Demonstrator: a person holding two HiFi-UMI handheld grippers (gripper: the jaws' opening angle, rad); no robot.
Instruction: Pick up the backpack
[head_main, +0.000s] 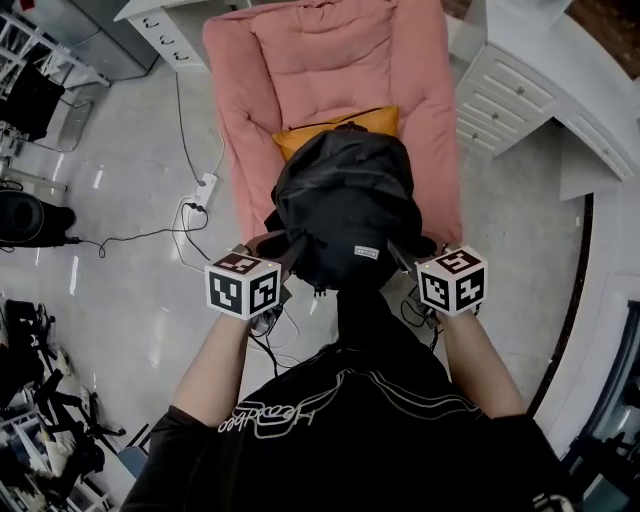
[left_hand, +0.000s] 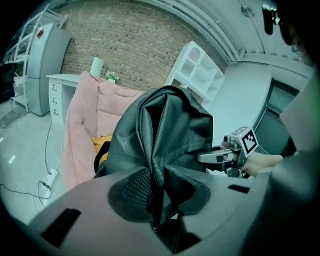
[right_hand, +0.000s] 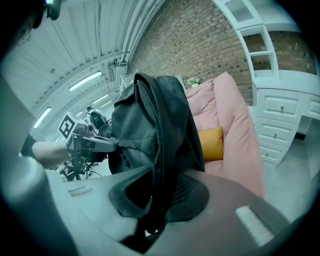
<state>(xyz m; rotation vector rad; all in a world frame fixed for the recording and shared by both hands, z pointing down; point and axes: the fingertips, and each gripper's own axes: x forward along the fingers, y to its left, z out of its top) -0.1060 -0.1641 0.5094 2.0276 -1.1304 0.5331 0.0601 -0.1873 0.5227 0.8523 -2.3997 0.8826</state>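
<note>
Home-like room — pink armchair (head_main: 330, 60), white drawer units (head_main: 505, 100), brick wall (left_hand: 135, 50), floor cables (head_main: 130, 238)

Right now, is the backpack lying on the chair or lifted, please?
Lifted, it seems: the left gripper and right gripper pinch the backpack, which hangs before the chair.

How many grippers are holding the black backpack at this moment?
2. The left gripper is shut on fabric at the left side of the backpack, the right gripper on fabric at its right side. Neither is hidden.
</note>
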